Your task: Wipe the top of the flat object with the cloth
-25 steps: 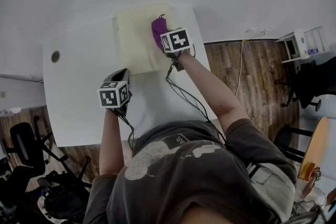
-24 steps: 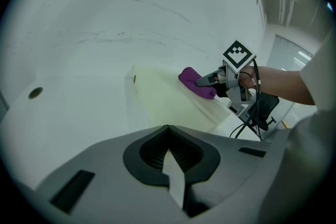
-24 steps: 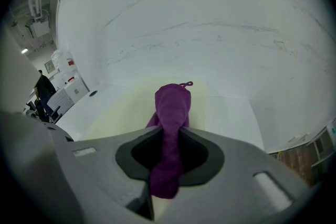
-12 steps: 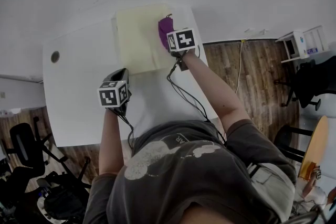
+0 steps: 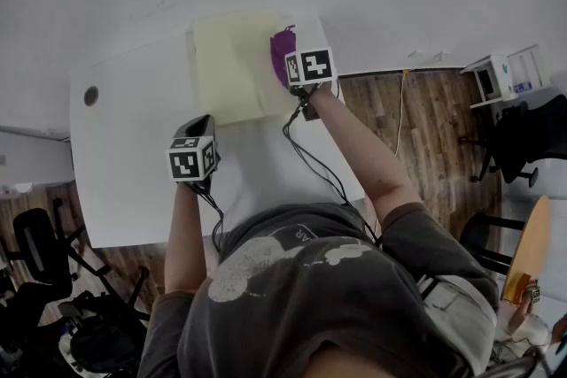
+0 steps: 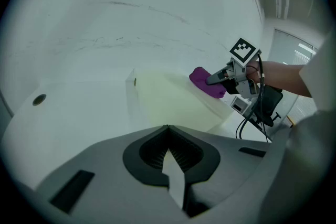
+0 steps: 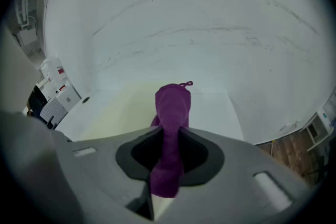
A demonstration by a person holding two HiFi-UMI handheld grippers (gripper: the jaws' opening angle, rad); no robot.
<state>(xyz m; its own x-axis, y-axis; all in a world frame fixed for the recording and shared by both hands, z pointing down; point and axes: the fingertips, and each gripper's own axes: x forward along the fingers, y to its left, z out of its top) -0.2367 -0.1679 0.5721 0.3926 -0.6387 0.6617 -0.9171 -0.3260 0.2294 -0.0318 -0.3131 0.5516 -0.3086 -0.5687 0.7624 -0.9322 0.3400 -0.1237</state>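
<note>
The white desk (image 5: 133, 155) carries a pale yellow flat object (image 5: 230, 66), lying directly on it at about 12 o'clock, hard against the far edge. Towards 9 o'clock, near the left edge, sits a small dark round spot (image 5: 90, 96), possibly a cable hole; it is too small to tell.

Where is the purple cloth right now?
In the head view, the purple cloth is clamped in the right gripper, on the right side of the pale yellow pad on the white table.
</note>
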